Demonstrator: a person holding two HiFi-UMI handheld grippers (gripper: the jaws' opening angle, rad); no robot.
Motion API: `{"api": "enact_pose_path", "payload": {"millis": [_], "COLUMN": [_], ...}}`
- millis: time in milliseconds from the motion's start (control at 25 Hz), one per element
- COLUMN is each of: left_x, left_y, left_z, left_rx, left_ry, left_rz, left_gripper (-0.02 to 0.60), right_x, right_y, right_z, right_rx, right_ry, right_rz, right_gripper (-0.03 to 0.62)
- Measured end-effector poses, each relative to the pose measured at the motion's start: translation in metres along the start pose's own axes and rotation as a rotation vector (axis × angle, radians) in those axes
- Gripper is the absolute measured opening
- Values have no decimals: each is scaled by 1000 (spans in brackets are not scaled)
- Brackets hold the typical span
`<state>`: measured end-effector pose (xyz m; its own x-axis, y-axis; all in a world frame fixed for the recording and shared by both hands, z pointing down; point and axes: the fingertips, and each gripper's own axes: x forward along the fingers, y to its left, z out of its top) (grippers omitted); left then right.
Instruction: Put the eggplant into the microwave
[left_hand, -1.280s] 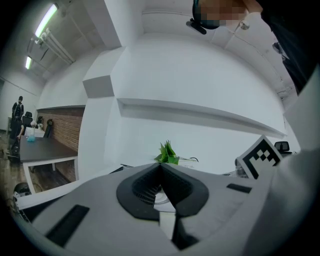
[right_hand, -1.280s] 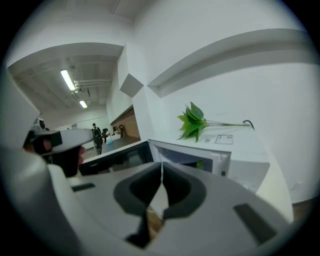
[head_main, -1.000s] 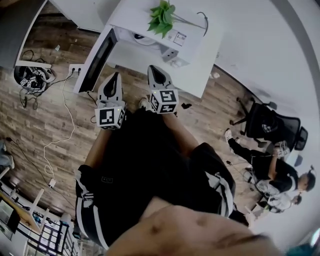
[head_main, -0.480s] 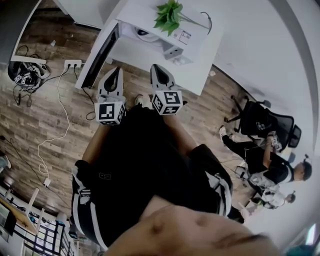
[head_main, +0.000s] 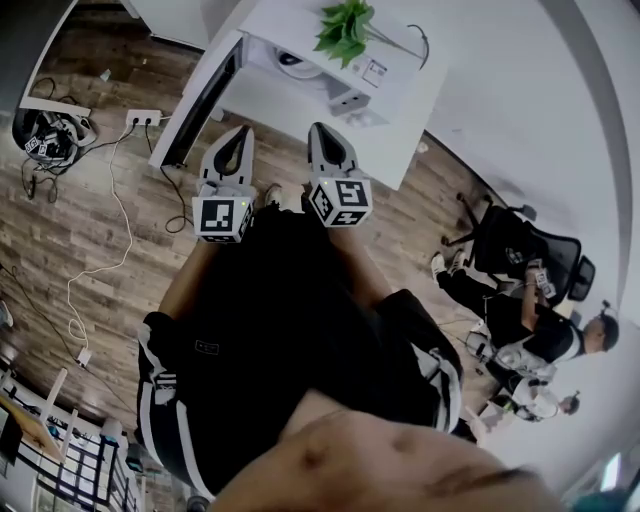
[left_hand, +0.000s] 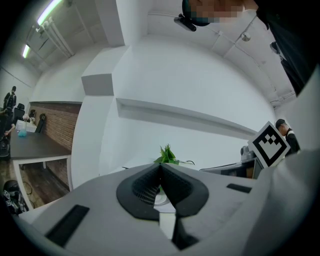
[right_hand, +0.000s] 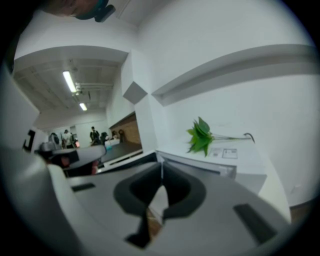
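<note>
Facing: microwave (head_main: 335, 80) at the top centre of the head view, standing on a white tabletop (head_main: 385, 145), with a green plant (head_main: 345, 28) on its roof.
Door: the door (head_main: 200, 110) is swung wide, a dark panel toward the upper left; the cavity shows pale inside. Opening step counts as done.
Left gripper: the left gripper (head_main: 242, 132) is held out just below the open door, jaws pressed together at the tips with nothing between them; its own view confirms this (left_hand: 160, 167).
Right gripper: the right gripper (head_main: 318, 128) is beside the left one, near it but apart, aimed at the microwave front; jaws are closed tip to tip and empty (right_hand: 161, 169).
Eggplant: not visible in any view. None on the tabletop parts that show, none in either gripper, and none that I can make out in the cavity, most of which is hidden.
Surroundings: wood floor (head_main: 90, 230) with cables at the left; a seated person (head_main: 520, 330) at the lower right, well apart.
Progress, my judgement: early. Access to the microwave is ready, but no pickup is made.
Remaining: locate and grasp the eggplant, carry it through the opening, set it down inside, let go.
</note>
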<state>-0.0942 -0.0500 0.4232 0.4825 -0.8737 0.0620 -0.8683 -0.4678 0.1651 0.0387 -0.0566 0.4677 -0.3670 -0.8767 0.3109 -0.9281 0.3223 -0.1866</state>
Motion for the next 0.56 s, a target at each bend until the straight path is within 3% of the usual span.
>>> {"api": "enact_pose_path", "payload": {"millis": [560], "left_x": [-2], "left_y": [-2], "left_z": [-1], "left_rx": [13], "left_ry": [-5], "left_rz": [10], "left_gripper": [32], "right_x": [-2], "right_y": [3], "right_z": [5], "right_rx": [-7], "right_ry": [-19], "right_rz": [14], "right_gripper": [34]}}
